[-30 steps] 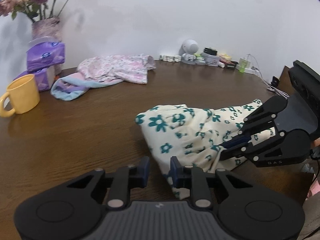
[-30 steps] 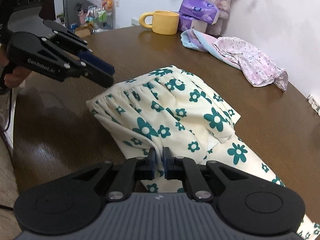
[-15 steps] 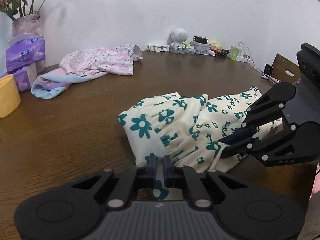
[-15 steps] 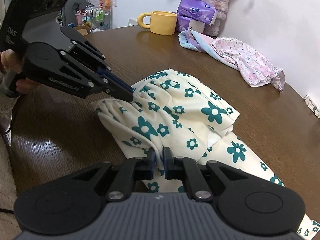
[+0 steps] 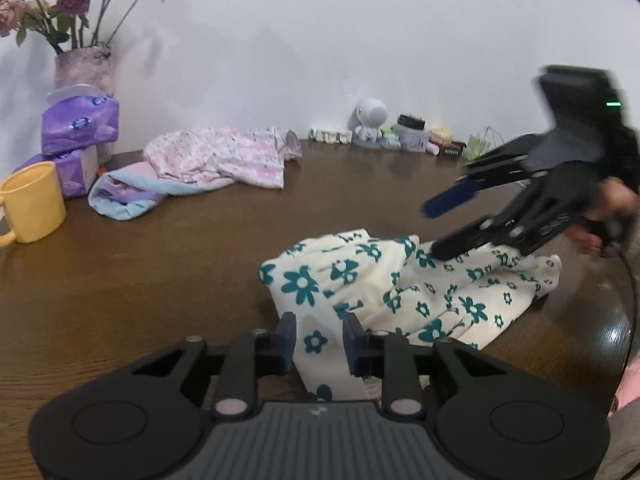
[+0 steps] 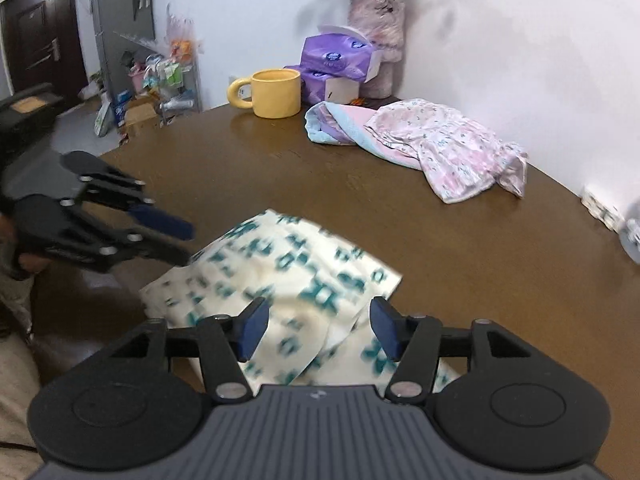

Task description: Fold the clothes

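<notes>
A cream garment with teal flowers (image 5: pixel 400 292) lies folded in a bundle on the brown wooden table (image 5: pixel 160 280); it is blurred in the right wrist view (image 6: pixel 288 276). My left gripper (image 5: pixel 319 342) is open with the garment's near edge lying between its jaws, not gripped. My right gripper (image 6: pixel 316 328) is open wide just above the garment. In the left wrist view the right gripper (image 5: pixel 444 228) hovers open over the garment's right part. In the right wrist view the left gripper (image 6: pixel 176 240) sits open at the garment's left edge.
A pink floral garment (image 5: pixel 224 156) and a blue-lilac cloth (image 5: pixel 124 196) lie at the back left. A yellow mug (image 5: pixel 32 204), purple tissue packs (image 5: pixel 80 128) and a flower vase (image 5: pixel 82 68) stand at the far left. Small items and a white figurine (image 5: pixel 370 122) line the wall.
Both grippers were shut on the flowered garment; both have opened and let it go. The right gripper has lifted away. The garment rests on the table.
</notes>
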Tool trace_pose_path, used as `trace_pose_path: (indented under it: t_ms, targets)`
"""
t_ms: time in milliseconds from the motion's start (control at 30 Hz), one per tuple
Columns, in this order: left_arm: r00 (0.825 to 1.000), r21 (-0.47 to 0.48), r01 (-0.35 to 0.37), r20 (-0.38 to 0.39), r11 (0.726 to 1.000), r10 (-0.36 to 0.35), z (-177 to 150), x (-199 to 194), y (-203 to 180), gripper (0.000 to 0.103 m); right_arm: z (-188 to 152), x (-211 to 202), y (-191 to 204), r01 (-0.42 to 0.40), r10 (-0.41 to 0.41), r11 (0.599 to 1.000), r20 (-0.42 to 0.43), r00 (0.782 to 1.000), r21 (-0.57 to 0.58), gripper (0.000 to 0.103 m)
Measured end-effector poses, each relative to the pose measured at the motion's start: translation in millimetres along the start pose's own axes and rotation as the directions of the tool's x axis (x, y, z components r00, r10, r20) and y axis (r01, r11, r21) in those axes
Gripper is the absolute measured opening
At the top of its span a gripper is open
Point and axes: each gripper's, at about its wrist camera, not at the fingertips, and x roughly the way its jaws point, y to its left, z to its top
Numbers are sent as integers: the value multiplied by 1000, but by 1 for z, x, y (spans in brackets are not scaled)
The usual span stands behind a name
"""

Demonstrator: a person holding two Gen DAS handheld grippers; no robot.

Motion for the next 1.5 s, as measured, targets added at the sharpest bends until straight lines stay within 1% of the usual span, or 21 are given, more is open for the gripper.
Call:
trace_pose_path:
  t_ms: [33,100,200,333,400,467,500,533,567,633,733,867,1000,1067,1167,1233,1267,1300,1333,1400,1500]
  targets:
    - [1000,2,2,2,1000,-2,0,-2,0,24,6,9,-6,-28,27,999,-22,999,-21,72]
    - [1000,9,8,1,1000,-8,1,-3,0,24,15,27,-15,-77,74,995,-59,996,-65,81]
    - [1000,19,18,-8,1000,-17,2,0,-1,24,27,50,-28,-149,139,984,-103,985,-102,82]
    - [999,-6,29,-35,1000,-29,3,2,5,24,37,83,-42,-236,213,964,-179,961,-120,89]
    - [998,-30,38,-50,999,-39,3,2,11,29,38,95,-45,-264,235,957,-210,949,-123,89]
    - [997,-41,50,-53,998,-52,2,1,16,42,37,100,-45,-299,265,946,-238,934,-122,82]
    - [997,-41,50,-52,998,-52,2,1,17,50,37,100,-44,-316,282,942,-243,928,-115,67]
    - [997,-42,51,-52,998,-53,2,0,18,54,36,100,-44,-333,299,937,-247,922,-109,49]
    - [997,-43,52,-53,998,-54,2,0,19,56,35,99,-43,-341,308,934,-248,919,-106,44]
    - [996,-46,62,-59,997,-65,2,2,19,58,32,91,-39,-325,293,939,-229,928,-116,31]
    - [996,-43,63,-68,997,-66,2,7,18,58,28,75,-29,-285,256,949,-192,947,-136,19]
    - [994,-52,75,-80,996,-79,1,12,17,58,26,55,-10,-227,198,958,-170,965,-174,10]
    - [992,-51,87,-90,995,-92,0,17,14,58,16,63,-3,-211,166,961,-237,957,-177,8]
    - [991,-44,92,-96,995,-96,0,19,11,58,11,69,-9,-219,175,965,-265,948,-144,9]
    - [990,-29,101,-100,994,-104,0,22,7,53,16,58,-14,-237,204,962,-226,953,-132,25]
    - [988,-25,114,-100,993,-116,0,24,6,45,22,45,-15,-243,214,957,-182,960,-156,60]
    - [988,-23,119,-99,993,-120,1,24,6,43,27,40,-16,-237,211,956,-153,965,-174,67]
    - [988,-19,121,-97,992,-122,1,25,5,43,32,40,-18,-234,211,955,-132,968,-185,81]
    - [988,-14,119,-94,993,-120,1,25,4,43,38,43,-21,-240,221,953,-117,968,-187,84]
    - [989,-8,116,-89,993,-116,1,25,3,43,48,58,-26,-276,259,945,-111,959,-177,84]
    - [989,-5,124,-78,992,-124,0,22,2,43,59,91,-34,-338,312,927,-164,936,-161,84]
